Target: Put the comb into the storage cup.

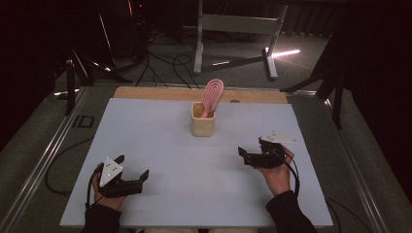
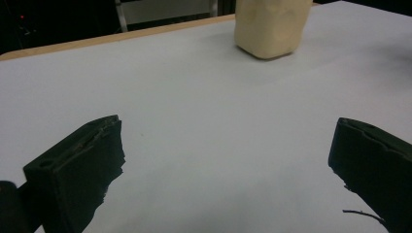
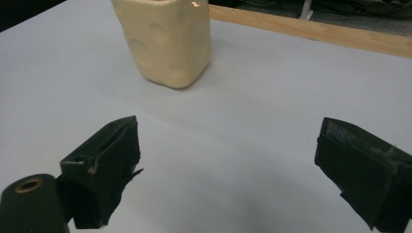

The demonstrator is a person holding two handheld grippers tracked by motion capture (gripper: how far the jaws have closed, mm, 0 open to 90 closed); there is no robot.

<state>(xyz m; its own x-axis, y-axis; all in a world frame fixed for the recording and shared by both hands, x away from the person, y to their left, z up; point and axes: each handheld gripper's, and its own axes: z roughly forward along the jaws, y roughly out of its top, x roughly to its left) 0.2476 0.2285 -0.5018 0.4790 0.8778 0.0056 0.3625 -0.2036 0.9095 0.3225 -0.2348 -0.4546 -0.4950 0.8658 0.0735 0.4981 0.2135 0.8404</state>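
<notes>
Two grippers, both mine, and both hold nothing: the left gripper (image 1: 132,171) and the right gripper (image 1: 248,155) each have their jaws spread wide over bare table (image 1: 160,145). The thing I'm after is the pink brush (image 1: 213,95), standing handle-down in the cream cup (image 1: 202,120) near the far middle of the table, well apart from either gripper.

What worries me is the cup. It looks light, and the brush leans against its rim with its head well above it. If I come in low or from the side and nudge the cup wall, or pull the brush out at a slant, I judge the cup could tip or slide toward the far edge. Pinching the ribbed head off-centre could also let the brush swing or slip.

My hands rest low near the table's near edge, left at near left, right a little farther forward, both grippers angled inward toward the cup.
</notes>
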